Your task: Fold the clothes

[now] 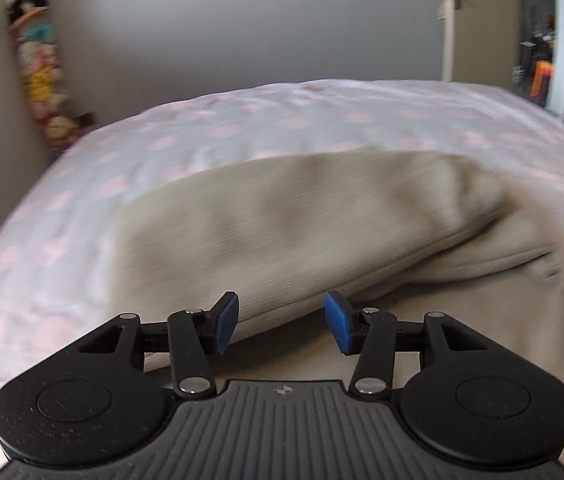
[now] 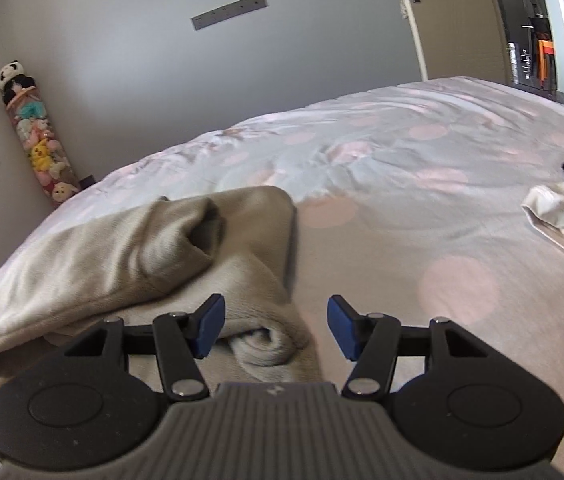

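Observation:
A beige garment [image 1: 322, 216] lies partly folded on the bed, one layer turned over another. It also shows in the right wrist view [image 2: 129, 248], bunched, with a rolled edge near the fingers. My left gripper [image 1: 281, 324] is open and empty, just above the garment's folded edge. My right gripper [image 2: 275, 330] is open and empty, over the garment's right end, at the rolled edge. Blue pads [image 2: 210, 328] hold nothing.
The bed has a pale cover with pink dots [image 2: 422, 184]. White and striped clothes [image 2: 562, 212] lie at its right edge. A tube of plush toys [image 2: 37, 140] stands in the left corner. A door [image 2: 462, 20] is at the back right.

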`<state>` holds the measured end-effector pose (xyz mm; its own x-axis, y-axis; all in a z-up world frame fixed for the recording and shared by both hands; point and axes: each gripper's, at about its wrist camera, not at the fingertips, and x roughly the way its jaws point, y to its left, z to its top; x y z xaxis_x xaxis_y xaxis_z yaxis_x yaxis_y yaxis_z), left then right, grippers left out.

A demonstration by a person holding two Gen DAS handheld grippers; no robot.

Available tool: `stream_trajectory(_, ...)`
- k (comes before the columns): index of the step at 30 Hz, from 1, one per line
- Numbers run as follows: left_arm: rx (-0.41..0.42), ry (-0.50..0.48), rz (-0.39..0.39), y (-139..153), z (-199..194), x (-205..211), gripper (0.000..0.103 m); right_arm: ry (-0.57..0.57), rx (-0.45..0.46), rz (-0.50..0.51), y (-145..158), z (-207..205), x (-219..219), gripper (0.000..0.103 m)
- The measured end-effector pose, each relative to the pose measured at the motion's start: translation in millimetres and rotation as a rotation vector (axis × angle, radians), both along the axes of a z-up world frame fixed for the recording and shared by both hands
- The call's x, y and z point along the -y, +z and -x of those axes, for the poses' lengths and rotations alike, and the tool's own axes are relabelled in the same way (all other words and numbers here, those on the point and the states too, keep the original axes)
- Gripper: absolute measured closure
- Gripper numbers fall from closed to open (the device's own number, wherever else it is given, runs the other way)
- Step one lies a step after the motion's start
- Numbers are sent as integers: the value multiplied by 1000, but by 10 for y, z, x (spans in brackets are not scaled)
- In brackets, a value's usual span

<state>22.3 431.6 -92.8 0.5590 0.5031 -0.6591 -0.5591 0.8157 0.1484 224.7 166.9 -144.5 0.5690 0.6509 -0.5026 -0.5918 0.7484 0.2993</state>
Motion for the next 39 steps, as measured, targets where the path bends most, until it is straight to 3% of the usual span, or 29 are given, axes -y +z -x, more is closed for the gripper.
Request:
stream_trajectory(3, -53, 84, -63, -124, 309, -243, 53, 55, 7, -6, 118, 5, -147, 42)
stream_trajectory(7, -112, 150, -63, -326, 575, -529, 50, 116, 29, 31, 228, -110, -441, 38)
stream_trajectory(12, -145, 152, -41, -527, 584, -751, 50, 151, -11, 44, 276, -411, -862, 35)
stream_trajectory(15, -125, 153, -47, -558, 523, -833, 50, 175, -22, 64, 277, -561, -1122, 35)
stream_trajectory(16, -117, 146, -40, -564, 501, -869, 51, 179, -35, 64, 261, -609, -1190, 35)
stream_trajectory(17, -109, 138, -33, -569, 478, -905, 59, 177, -66, 64, 223, -659, -1237, 36)
stream_trajectory(18, -110, 132, -21, -573, 464, -942, 69, 174, -101, 64, 180, -710, -1279, 41)
stream_trajectory(19, -113, 142, -4, -574, 462, -997, 79, 174, -148, 56, 138, -738, -1291, 64)
stream_trajectory(21, -69, 179, 35, -544, 542, -1120, 84, 165, -217, 38, 84, -751, -1281, 90)
stream_trajectory(24, -19, 213, 85, -536, 658, -1259, 85, 175, -163, 46, 131, -574, -1255, 93)
stream_trajectory(27, -53, 215, 87, -650, 616, -1274, 85, 163, -111, 138, 42, -476, -1315, 94)
stream_trajectory(32, -59, 243, 110, -704, 597, -1269, 84, 114, -213, 120, -279, -633, -1264, 94)
stream_trajectory(39, -93, 144, 83, -299, 779, -925, 80, 184, -167, 149, 104, -385, -959, 86)
